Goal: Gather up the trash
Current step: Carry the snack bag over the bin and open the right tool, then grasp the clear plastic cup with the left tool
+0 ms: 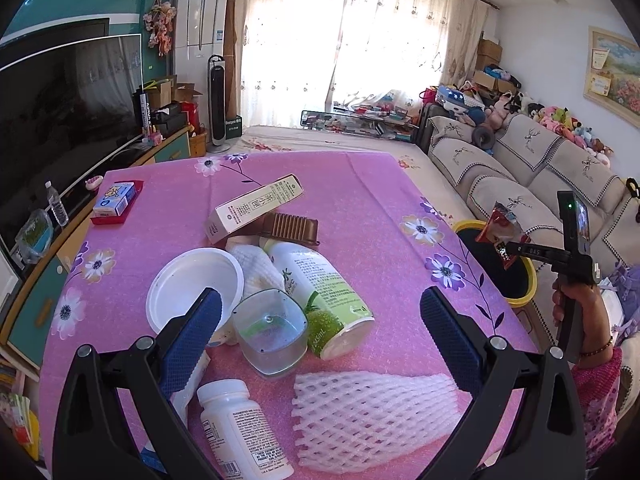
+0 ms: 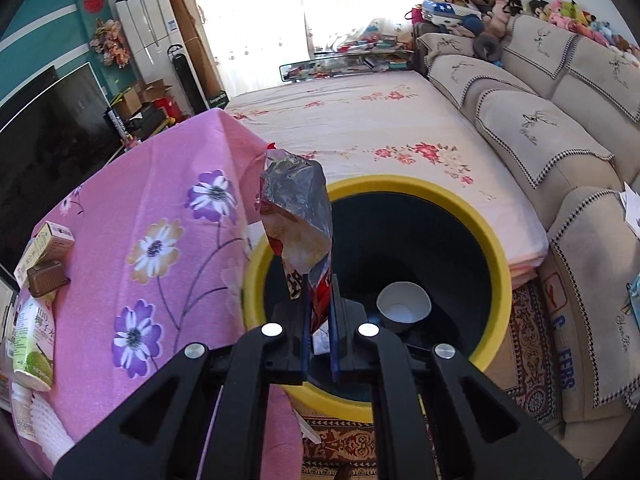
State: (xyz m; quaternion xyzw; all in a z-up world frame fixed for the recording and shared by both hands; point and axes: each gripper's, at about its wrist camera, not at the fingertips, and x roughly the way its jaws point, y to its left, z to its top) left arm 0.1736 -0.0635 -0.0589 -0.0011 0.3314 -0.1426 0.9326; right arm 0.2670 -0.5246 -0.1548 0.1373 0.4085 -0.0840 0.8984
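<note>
My right gripper [image 2: 319,308] is shut on a crumpled red and silver snack wrapper [image 2: 298,216], which stands up from the pads over the yellow-rimmed bin [image 2: 496,248]. A white paper cup [image 2: 404,307] lies inside the bin. In the left wrist view the same wrapper [image 1: 502,232] hangs over the bin [image 1: 520,300] beside the table. My left gripper [image 1: 320,320] is open above the pink flowered tablecloth [image 1: 360,200], over a clear plastic cup [image 1: 270,330], a green juice carton [image 1: 320,296], a white bowl [image 1: 192,284], a white pill bottle [image 1: 236,428] and a foam fruit net [image 1: 372,416].
A long beige box [image 1: 252,210] leans on a brown ridged tray [image 1: 290,230]. A red tray with a small blue box [image 1: 116,202] sits far left. A sofa [image 2: 540,128] and a flowered bed sheet [image 2: 360,120] lie beyond the bin; a television [image 1: 60,112] stands left.
</note>
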